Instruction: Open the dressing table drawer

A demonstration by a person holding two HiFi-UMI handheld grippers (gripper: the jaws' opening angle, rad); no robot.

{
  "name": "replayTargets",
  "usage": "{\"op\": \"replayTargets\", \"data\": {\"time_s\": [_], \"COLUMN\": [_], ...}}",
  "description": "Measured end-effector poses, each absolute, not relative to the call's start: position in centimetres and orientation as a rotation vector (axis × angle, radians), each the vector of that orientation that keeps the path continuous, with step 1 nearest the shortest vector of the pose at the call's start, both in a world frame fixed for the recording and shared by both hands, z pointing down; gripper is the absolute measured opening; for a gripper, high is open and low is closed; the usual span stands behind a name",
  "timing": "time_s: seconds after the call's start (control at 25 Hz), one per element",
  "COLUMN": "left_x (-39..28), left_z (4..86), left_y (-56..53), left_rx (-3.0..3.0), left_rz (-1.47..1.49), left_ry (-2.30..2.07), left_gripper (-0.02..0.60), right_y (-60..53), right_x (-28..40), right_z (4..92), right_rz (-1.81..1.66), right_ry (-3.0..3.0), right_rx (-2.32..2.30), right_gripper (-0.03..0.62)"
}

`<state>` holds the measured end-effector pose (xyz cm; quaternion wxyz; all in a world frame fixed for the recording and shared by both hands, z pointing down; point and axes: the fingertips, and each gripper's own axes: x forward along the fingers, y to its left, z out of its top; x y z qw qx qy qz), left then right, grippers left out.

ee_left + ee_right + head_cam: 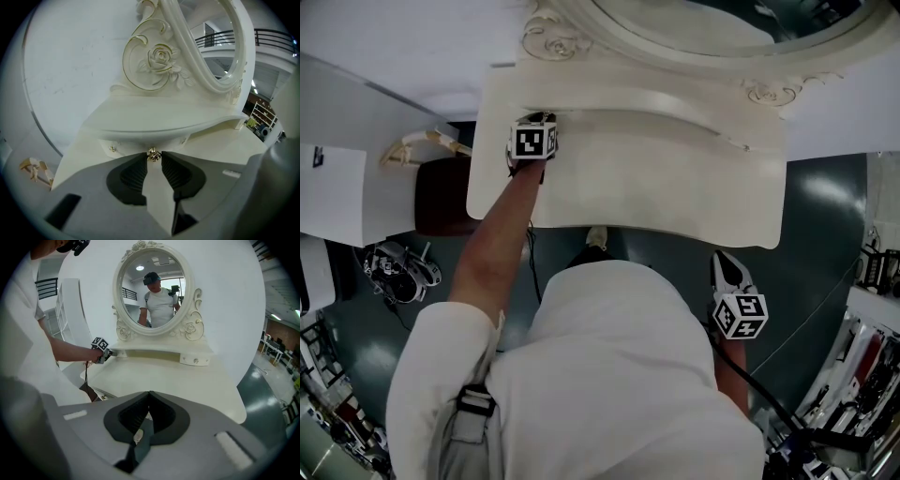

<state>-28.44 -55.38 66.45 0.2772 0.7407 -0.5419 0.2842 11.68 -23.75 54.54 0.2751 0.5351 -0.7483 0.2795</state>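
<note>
The cream dressing table [656, 183] carries an oval mirror [152, 291] above a low shelf with small drawers. My left gripper [546, 122] is at the left small drawer [136, 142], under the shelf. Its fingertips close on the drawer's small gold knob [153, 153] from both sides, so my left gripper [153, 156] is shut on it. The drawer front sits flush under the shelf. The right small drawer [195, 360] is closed too. My right gripper [728, 274] hangs off the table's front right edge, and my right gripper [150, 395] is shut on nothing.
A dark stool [441, 197] stands left of the table, with a gold-trimmed carved piece [417, 145] beside it. A white wall runs behind the mirror. Shoes [398, 270] lie on the grey floor at left. Shelving and clutter [862, 375] line the right side.
</note>
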Motion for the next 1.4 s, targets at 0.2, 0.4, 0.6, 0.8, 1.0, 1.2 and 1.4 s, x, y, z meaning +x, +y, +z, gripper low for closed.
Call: {"op": "replayTargets", "data": {"time_s": [0.2, 0.4, 0.6, 0.8, 1.0, 1.2, 1.4], "left_x": [-28.5, -28.3, -28.2, -28.2, -28.1, -28.2, -28.1], "left_z": [66.6, 66.6, 66.5, 66.6, 67.2, 67.1, 67.1], "left_y": [-54.8, -53.2, -51.6, -50.1, -49.1, -48.2, -47.3], "left_rx": [1.998, 2.005, 2.014, 2.017, 2.033, 2.033, 2.034], "left_rz": [0.794, 0.823, 0.843, 0.852, 0.847, 0.856, 0.868], "left_ry": [-1.451, -1.438, -1.432, -1.418, -1.397, -1.392, -1.390], "left_gripper": [0.100, 0.098, 0.097, 0.097, 0.097, 0.097, 0.097], "right_y": [-23.2, -22.5, -21.8, -21.4, -20.9, -20.7, -20.6], "right_x": [11.6, 11.6, 11.3, 10.8, 10.3, 10.1, 10.1], "right_z": [54.6, 54.6, 54.7, 54.7, 55.1, 55.1, 55.1], "right_rz": [0.746, 0.747, 0.750, 0.749, 0.752, 0.753, 0.752], "right_ry": [-2.014, -2.018, -2.030, -2.040, -2.045, -2.051, -2.060], "right_rx": [1.442, 1.443, 1.435, 1.427, 1.423, 1.423, 1.420], "right_gripper": [0.002, 0.002, 0.002, 0.002, 0.002, 0.002, 0.002]}}
